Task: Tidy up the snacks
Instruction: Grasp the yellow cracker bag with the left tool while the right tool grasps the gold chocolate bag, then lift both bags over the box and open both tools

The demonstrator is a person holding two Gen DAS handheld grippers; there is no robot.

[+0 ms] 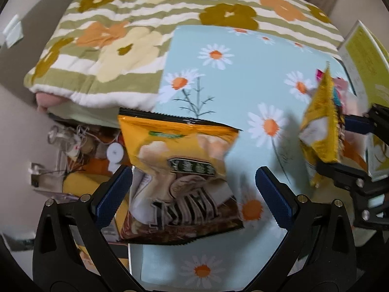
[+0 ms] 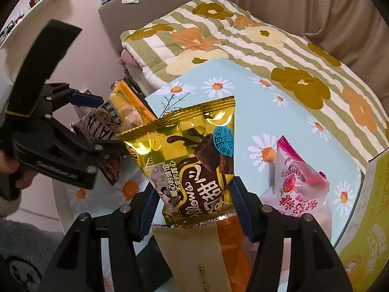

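Observation:
My right gripper (image 2: 192,209) is shut on the lower end of a gold chocolate-pillow snack bag (image 2: 192,150), held above the daisy-print table (image 2: 243,92). From the left wrist, that gold bag (image 1: 321,126) hangs edge-on in the right gripper (image 1: 340,146) at the right. An orange-and-brown snack bag (image 1: 180,177) lies at the table's left edge between the wide fingers of my open left gripper (image 1: 193,194); the right pad stands clear of it. The left gripper (image 2: 111,124) straddles this orange bag (image 2: 121,112). A pink strawberry packet (image 2: 299,177) lies to the right.
A beige packet (image 2: 194,255) lies under the gold bag. A yellow-green carton (image 2: 364,219) stands at the table's right edge. A flowered quilt (image 1: 145,24) covers the bed behind. Cables and clutter (image 1: 80,146) sit low beside the table's left edge. A person's hand (image 2: 14,170) grips the left tool.

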